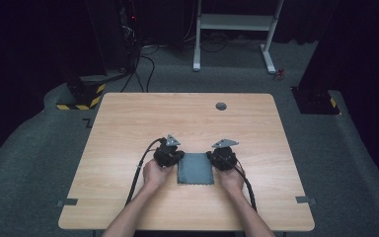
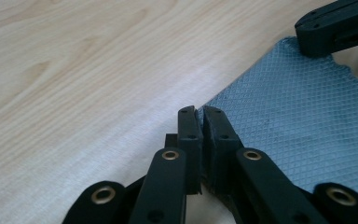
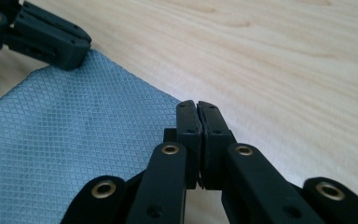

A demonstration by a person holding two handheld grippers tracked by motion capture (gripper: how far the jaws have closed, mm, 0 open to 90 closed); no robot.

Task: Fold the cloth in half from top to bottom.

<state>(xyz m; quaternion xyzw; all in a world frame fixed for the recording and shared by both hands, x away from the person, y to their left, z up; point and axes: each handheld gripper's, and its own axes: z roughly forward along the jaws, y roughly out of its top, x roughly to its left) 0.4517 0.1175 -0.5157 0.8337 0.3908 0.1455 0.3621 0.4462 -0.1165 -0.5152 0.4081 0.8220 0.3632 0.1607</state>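
A square grey-blue cloth (image 1: 196, 169) with a diamond weave lies flat on the wooden table (image 1: 128, 123), near the front edge. My left gripper (image 1: 178, 158) sits at the cloth's far left corner, my right gripper (image 1: 212, 157) at its far right corner. In the left gripper view the gripper (image 2: 200, 111) has its jaws pressed together on the corner of the cloth (image 2: 298, 121), and the other gripper (image 2: 335, 28) rests on the opposite corner. The right gripper view shows that gripper (image 3: 196, 105) pinched shut on its corner of the cloth (image 3: 74, 126), with the left gripper (image 3: 42, 39) beyond.
A round grey cable hole (image 1: 221, 105) sits near the table's far edge. A black cable (image 1: 139, 173) trails from each gripper back along the forearms. A white desk frame (image 1: 234, 22) and dark equipment stand on the floor beyond the table.
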